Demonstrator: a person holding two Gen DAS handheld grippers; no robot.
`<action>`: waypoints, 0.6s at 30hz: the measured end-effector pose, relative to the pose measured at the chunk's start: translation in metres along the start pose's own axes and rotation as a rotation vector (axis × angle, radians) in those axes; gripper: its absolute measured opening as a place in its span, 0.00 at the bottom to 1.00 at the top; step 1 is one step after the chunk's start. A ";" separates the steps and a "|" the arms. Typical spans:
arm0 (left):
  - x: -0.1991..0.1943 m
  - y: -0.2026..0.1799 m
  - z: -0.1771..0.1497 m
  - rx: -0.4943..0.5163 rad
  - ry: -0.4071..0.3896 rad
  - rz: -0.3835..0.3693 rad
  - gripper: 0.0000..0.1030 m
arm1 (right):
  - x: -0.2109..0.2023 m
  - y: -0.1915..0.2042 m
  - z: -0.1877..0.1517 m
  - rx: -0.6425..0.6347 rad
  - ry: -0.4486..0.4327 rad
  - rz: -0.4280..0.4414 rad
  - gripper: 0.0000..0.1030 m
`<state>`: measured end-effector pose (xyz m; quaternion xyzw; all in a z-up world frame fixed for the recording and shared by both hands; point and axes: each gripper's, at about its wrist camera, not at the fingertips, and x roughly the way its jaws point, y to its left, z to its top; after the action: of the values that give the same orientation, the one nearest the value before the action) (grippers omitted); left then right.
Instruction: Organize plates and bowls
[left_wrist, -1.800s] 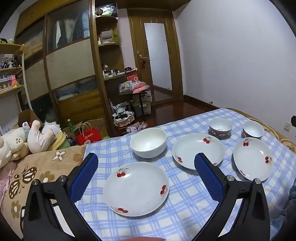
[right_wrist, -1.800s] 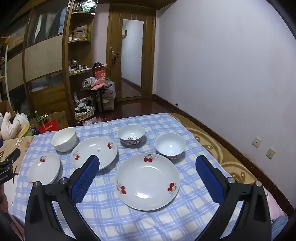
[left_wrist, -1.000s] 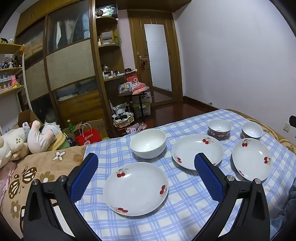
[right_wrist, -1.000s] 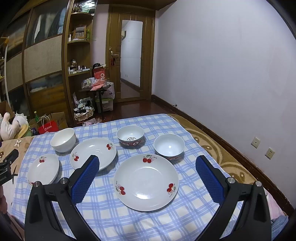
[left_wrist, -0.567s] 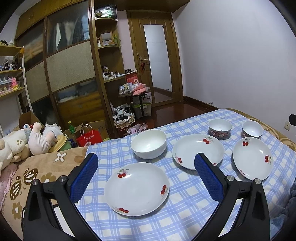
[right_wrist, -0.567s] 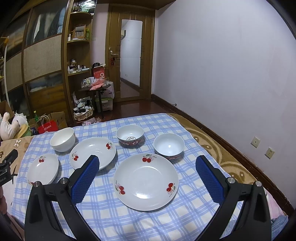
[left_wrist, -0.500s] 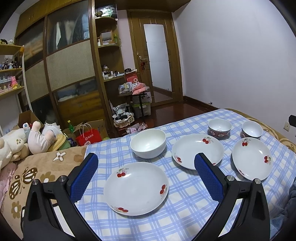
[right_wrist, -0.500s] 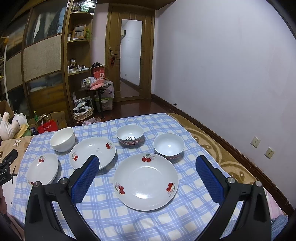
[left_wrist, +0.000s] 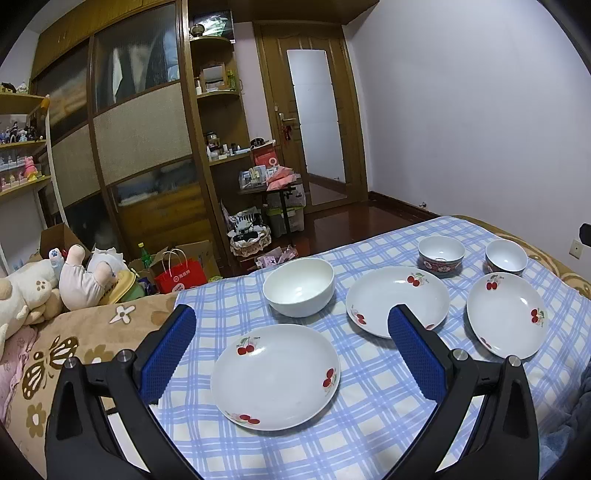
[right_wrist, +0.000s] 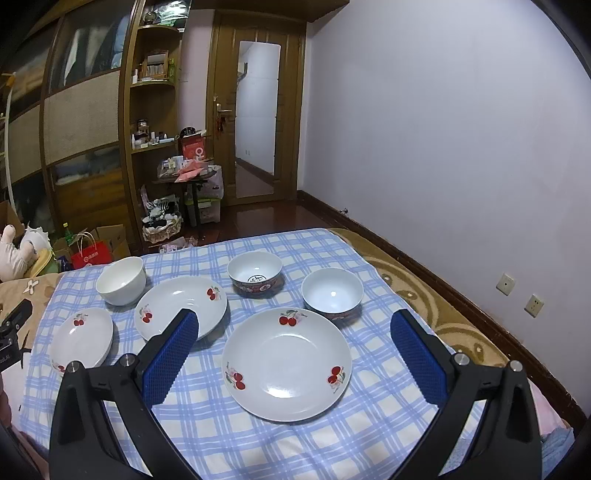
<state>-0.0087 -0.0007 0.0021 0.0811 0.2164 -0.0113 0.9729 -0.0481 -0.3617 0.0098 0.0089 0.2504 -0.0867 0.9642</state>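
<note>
Three white cherry-print plates lie on a blue checked cloth (left_wrist: 369, 424). My left gripper (left_wrist: 291, 354) is open and empty above the left plate (left_wrist: 275, 376). My right gripper (right_wrist: 293, 354) is open and empty above the right plate (right_wrist: 286, 363). The middle plate (left_wrist: 397, 299) also shows in the right wrist view (right_wrist: 181, 306). A plain white bowl (left_wrist: 299, 286) stands behind the left plate. A patterned bowl (right_wrist: 255, 273) and a white-lined bowl (right_wrist: 332, 293) stand behind the right plate.
The cloth covers a bed with a brown flowered blanket (left_wrist: 74, 343) at the left. Plush toys (left_wrist: 55, 280) lie beyond it. A wardrobe (left_wrist: 140, 147), a cluttered small table (left_wrist: 273, 184) and a door (left_wrist: 317, 122) stand across the room. A wall (right_wrist: 461, 147) runs along the right.
Both grippers have stayed open and nearly still; the views have shifted only slightly. No dish has moved.
</note>
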 end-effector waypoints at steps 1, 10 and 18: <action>0.000 0.000 0.000 0.000 0.001 0.000 0.99 | 0.000 -0.001 0.000 0.000 0.001 0.000 1.00; 0.000 -0.001 0.000 -0.003 0.003 -0.001 0.99 | 0.000 -0.001 0.001 -0.001 0.000 -0.001 1.00; 0.000 0.000 0.000 -0.003 0.003 -0.001 0.99 | 0.000 -0.001 0.001 -0.003 0.000 -0.004 1.00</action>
<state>-0.0087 -0.0009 0.0024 0.0794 0.2180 -0.0113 0.9727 -0.0478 -0.3624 0.0107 0.0071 0.2505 -0.0881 0.9641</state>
